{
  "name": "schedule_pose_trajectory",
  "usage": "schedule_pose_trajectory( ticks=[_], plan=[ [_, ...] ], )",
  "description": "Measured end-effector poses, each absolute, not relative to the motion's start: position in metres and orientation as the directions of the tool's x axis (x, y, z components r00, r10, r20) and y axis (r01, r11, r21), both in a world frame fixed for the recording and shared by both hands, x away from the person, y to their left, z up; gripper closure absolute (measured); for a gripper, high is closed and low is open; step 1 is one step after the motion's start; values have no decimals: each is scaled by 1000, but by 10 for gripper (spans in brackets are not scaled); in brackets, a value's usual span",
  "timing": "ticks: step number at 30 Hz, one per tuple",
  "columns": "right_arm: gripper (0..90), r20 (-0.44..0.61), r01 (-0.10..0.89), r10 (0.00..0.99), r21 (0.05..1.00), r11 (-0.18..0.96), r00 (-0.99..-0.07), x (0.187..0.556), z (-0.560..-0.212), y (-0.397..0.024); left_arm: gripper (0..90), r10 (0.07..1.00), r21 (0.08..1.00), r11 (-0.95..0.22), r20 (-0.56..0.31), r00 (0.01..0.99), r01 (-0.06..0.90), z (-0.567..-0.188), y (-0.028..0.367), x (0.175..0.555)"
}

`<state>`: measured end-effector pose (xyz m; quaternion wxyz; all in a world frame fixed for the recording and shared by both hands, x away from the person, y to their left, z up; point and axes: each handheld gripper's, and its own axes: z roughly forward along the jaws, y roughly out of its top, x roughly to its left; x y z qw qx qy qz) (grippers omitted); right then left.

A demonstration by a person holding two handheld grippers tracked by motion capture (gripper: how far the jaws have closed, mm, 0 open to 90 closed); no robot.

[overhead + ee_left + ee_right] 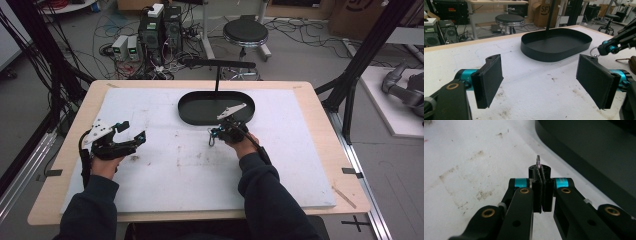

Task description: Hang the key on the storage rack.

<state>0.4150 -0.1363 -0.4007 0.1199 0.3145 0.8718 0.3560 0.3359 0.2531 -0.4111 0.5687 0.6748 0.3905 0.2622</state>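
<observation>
Pale wooden table, seen from the high view, with a stained white foam mat covering most of its top and a bare wooden margin left along every edge. The widest free stretch of mat lies between my two hands and toward the near edge; it carries brown smudges.

Black oval metal tray, shallow-walled, sitting on the far centre of the mat, with a thin black upright post rising at its far rim. Its dark wall closes off the far side of my right hand's working room; in the right gripper view that wall runs just beside the jaws.

My left gripper, near the left edge of the mat and well apart from the tray, with its jaws spread wide and nothing between the flat black pads; open mat lies ahead of it in the left gripper view.

My right gripper, just in front of the tray's near wall, jaws pressed together on a small silver metal ring. A thin sliver of it stands up above the closed pads in the right gripper view. The ring hangs over the mat, near the tray but outside it.
</observation>
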Motion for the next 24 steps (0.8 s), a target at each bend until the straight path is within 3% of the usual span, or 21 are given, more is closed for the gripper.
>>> schedule_pose_trajectory(
  ticks=[14,24],
  plan=[
    [900,-39,403,690,788,466,-723,428,-349,-183,212,824,971,-51,-91,559,233,-412,253,337],
    [900,-32,369,770,865,341,-637,474,-305,-227,214,824,971,-51,-92,559,235,-413,253,338]
  ],
)
